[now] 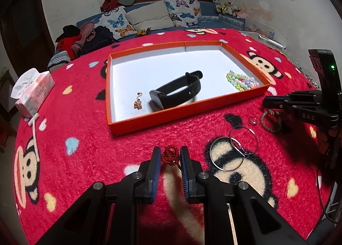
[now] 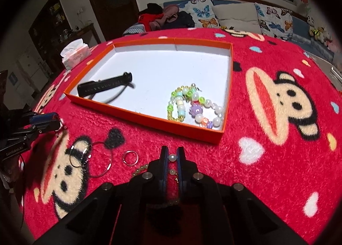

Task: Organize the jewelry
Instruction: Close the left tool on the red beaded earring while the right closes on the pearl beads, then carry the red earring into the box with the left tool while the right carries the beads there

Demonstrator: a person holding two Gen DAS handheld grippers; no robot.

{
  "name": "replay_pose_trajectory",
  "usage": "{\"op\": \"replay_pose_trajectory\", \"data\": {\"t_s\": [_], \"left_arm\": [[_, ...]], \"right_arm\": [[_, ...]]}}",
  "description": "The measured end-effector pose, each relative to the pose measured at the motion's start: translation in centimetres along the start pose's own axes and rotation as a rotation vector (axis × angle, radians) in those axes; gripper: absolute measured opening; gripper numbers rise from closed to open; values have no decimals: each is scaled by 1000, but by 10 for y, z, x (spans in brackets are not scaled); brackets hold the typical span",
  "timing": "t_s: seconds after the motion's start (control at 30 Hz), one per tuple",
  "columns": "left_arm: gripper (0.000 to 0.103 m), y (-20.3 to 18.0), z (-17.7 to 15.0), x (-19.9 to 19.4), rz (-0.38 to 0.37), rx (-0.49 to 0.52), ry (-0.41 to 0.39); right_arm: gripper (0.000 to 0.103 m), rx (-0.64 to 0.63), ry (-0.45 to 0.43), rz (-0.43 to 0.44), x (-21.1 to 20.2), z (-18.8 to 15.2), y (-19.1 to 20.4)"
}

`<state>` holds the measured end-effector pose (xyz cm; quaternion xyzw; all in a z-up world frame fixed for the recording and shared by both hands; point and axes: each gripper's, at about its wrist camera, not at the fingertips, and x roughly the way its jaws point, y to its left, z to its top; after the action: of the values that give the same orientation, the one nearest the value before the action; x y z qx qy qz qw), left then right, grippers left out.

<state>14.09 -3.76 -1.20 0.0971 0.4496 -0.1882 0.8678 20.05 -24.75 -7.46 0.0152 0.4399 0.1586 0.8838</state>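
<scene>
Blanket (image 1: 85,159): a red fleece cover with cartoon monkey faces is spreading over the whole table, its deep pile sitting under every loose piece.
Tray (image 1: 245,93): an orange-walled, white-floored box is lying at about twelve o'clock from both grippers, near but apart from them.
Tray contents: a black watch band (image 1: 177,93) is resting mid-floor, a coloured bead bracelet (image 2: 192,104) is lying in the corner nearest the right gripper, and a small chain charm (image 1: 137,101) is sitting at nine o'clock of the band.
Left gripper (image 1: 170,155): its fingers are pinching a red braided cord (image 1: 170,155), which is showing only at the tips.
Right gripper (image 2: 172,155): its fingers are closing tight on a pearl bracelet (image 2: 172,157); one bead is sitting between the tips and the rest is trailing down toward seven o'clock.
Still on the blanket: two large wire hoops (image 1: 235,148) are overlapping, and a small ring (image 2: 130,158) is lying at nine o'clock of the right gripper.
Risk, right side: the hold looks to be on a single round bead, so the strand could be rolling out during the lift.
Risk, left side: the cord is being held only at the tips, so it may be slipping free or snagging in the pile.
Risk, placement: a low carry could be catching the tray's near wall.
</scene>
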Motion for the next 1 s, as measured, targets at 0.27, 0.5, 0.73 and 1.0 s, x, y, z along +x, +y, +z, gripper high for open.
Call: {"op": "replay_pose_trajectory", "data": {"t_s": [0.27,0.5,0.73,1.0], "left_arm": [[19,9,25,-16,17,-10,-57],[19,22,70,-12,43,-15,-97],[19,41,116,30,38,-37,-55],[19,47,134,84,42,-30,21]], "right_arm": [[9,-14,-54,42,-21,15,0],[9,-19,-89,69,-23,39,-5],[9,-24,-91,63,-4,61,-10],[9,14,-48,49,25,74,-27]]}}
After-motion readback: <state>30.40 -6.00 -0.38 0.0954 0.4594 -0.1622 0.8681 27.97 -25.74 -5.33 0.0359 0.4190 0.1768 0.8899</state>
